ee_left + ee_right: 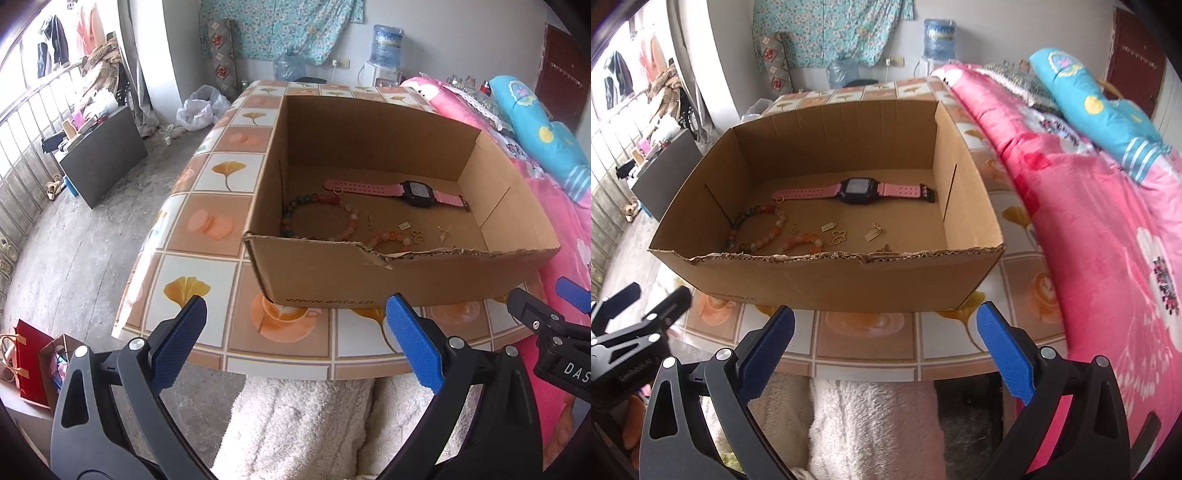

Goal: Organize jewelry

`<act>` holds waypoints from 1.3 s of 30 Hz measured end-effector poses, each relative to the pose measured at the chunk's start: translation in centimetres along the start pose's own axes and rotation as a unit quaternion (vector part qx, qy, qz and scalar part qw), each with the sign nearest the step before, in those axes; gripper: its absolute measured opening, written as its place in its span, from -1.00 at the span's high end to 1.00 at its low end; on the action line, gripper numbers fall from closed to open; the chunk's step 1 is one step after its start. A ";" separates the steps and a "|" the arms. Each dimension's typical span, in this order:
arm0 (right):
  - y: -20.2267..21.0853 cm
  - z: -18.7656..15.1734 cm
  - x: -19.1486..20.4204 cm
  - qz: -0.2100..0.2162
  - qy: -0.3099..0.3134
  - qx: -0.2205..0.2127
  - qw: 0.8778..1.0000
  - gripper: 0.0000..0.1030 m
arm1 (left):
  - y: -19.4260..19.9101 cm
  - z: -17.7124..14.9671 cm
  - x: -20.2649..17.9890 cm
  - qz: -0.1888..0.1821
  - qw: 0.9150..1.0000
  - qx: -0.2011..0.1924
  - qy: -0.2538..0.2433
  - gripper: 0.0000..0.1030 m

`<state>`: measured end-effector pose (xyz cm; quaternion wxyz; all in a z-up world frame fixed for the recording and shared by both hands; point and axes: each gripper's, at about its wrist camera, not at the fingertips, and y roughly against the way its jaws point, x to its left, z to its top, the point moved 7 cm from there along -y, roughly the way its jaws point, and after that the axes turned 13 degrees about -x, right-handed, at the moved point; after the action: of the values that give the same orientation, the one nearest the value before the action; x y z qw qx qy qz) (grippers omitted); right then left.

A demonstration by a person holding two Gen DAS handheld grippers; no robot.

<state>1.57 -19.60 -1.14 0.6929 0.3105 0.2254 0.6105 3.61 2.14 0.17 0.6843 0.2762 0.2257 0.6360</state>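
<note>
So from the left cam, the left gripper [295, 328] hangs just off the near edge of the counter [221, 177], blue fingers [413, 343] spread wide with nothing between them. Right in front sits an open cardboard box [332, 280] with a ragged torn front rim. Inside, a pink watch [399, 190] lies flat toward the back, a multicoloured bead bracelet [317, 218] sits at the left, an orange bead bracelet [388, 238] is partly hidden by the front wall, and a few tiny gold charms [413, 230] are scattered beside it. The right gripper [554, 325] pokes in at the right edge, over a pink blanket [569, 229].
</note>
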 end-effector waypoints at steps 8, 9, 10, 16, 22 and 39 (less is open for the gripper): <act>-0.8 0.0 -0.5 0.011 -0.008 0.018 1.000 -0.87 | -0.5 -0.2 -1.9 -0.002 1.000 0.017 -0.018 -0.83; -0.8 0.0 -0.7 0.010 -0.013 0.018 1.000 -0.87 | -0.5 -0.2 -2.0 -0.004 1.000 0.019 -0.016 -0.83; -1.0 0.1 -0.9 0.010 -0.016 0.019 1.000 -0.87 | -0.6 -0.3 -2.0 -0.005 1.000 0.020 -0.014 -0.83; -1.8 -0.2 -1.1 0.012 -0.021 0.032 0.999 -0.87 | -1.0 -0.1 -2.2 -0.008 1.000 0.027 -0.012 -0.83; -1.9 -0.2 -0.7 0.009 -0.010 0.032 0.999 -0.87 | -1.3 0.1 -2.3 -0.012 0.999 0.029 -0.008 -0.83; -1.8 -0.1 0.0 0.001 0.013 0.029 0.999 -0.87 | -1.6 0.2 -1.9 -0.022 0.999 0.033 -0.002 -0.83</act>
<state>2.73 -19.63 -2.48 0.6802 0.3232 0.2518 0.6079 4.79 0.16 -0.84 0.6893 0.2949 0.2513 0.6122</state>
